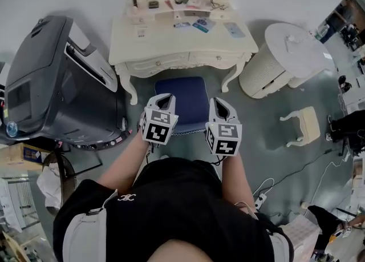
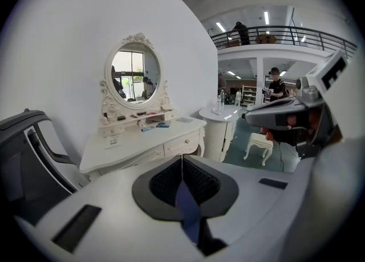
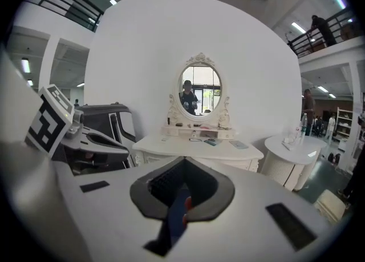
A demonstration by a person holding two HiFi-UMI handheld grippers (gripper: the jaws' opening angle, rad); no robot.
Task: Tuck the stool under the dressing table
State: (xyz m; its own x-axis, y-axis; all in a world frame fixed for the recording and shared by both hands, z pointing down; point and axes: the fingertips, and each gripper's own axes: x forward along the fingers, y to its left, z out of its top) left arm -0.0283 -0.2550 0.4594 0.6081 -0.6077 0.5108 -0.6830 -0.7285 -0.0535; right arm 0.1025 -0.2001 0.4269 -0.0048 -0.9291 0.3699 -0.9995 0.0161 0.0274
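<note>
The stool (image 1: 182, 98) has a blue cushioned seat and stands on the floor just in front of the cream dressing table (image 1: 171, 44), its far edge under the table's front. My left gripper (image 1: 165, 102) lies over the seat's left edge and my right gripper (image 1: 219, 107) over its right edge. In the left gripper view the jaws (image 2: 182, 161) meet in a thin line, with the blue seat (image 2: 188, 204) showing through the gap behind them and the table (image 2: 142, 141) ahead. The right gripper (image 3: 183, 164) is shut the same way over the blue seat (image 3: 178, 212). Whether either one pinches the fabric is hidden.
A big dark grey chair-like machine (image 1: 57, 84) stands close to the table's left. A round white wicker stand (image 1: 279, 61) is at its right, and a small cream footstool (image 1: 302, 125) sits further right. Cables (image 1: 319, 169) run across the floor at the right.
</note>
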